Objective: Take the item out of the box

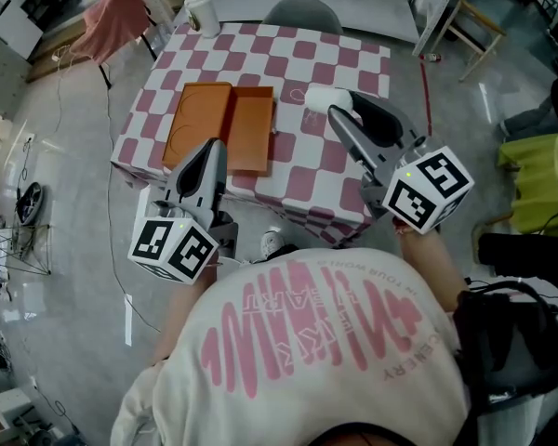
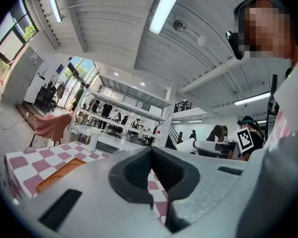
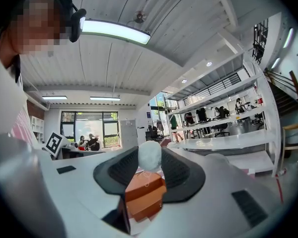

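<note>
Surface: table under a pink-and-white check cloth (image 1: 298, 170), on a grey polished floor (image 1: 74, 156). The orange box (image 1: 251, 133) lies open on it, two shallow halves side by side; both look empty from the head view. White cup (image 1: 200, 12) is at the table corner beyond the box, on its left. Grey chair back (image 1: 302, 12) is past the far table edge, beyond the box. Pink fabric (image 1: 116, 21) is draped over something off the table, further left of the box than the cup.

Room, from the gripper views: open workshop, white plank ceiling, strip lights (image 2: 166, 6), shelving on a mezzanine level.

Pose: both grippers are held out level in front of the person's chest, pointing at the table.
- Left gripper (image 1: 209, 147): on the near side of the box, tip overlapping the box's near edge in the head view. Pads pressed together, nothing between them.
- Right gripper (image 1: 339, 110): to the right of the box, over bare cloth. Jaws pinch the white item (image 3: 150, 155), a small rounded white lump held at the tips.
- Item is clear of the box, just right of its right half. In the right gripper view the box shows below and beyond the item.
</note>
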Available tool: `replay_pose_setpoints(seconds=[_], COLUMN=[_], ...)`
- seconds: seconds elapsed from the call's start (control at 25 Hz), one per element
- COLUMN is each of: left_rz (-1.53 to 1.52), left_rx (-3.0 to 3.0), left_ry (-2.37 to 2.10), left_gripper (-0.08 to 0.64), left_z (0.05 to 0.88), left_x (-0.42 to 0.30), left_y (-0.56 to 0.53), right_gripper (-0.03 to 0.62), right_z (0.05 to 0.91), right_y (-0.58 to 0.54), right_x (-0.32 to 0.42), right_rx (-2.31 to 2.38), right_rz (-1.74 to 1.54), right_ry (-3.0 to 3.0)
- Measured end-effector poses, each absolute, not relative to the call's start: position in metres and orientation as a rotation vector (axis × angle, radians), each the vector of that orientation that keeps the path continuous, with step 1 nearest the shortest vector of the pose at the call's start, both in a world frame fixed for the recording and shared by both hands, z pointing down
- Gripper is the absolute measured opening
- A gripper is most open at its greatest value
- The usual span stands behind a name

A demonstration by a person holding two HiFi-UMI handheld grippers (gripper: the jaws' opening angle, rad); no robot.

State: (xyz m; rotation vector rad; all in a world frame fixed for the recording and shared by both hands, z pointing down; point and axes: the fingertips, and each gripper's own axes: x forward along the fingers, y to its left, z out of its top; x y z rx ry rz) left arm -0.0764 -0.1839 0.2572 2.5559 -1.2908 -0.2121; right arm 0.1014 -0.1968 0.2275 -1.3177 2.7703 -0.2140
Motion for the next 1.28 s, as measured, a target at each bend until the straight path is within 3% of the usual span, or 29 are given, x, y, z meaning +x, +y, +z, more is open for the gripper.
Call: replay_pose_setpoints(seconds=[1.28], left_rz=[-0.207], left_rx=[2.5], left_ry=[-1.315], left_gripper=[0.007], left_z=[0.281], left_x=[-0.02], left_y=[-0.052], right_gripper=[0.147], right_z=[0.274], right_y=[-0.068], right_x=[0.161], right_rx=[-1.285], right_rz=[-0.345], right_ry=[2.809])
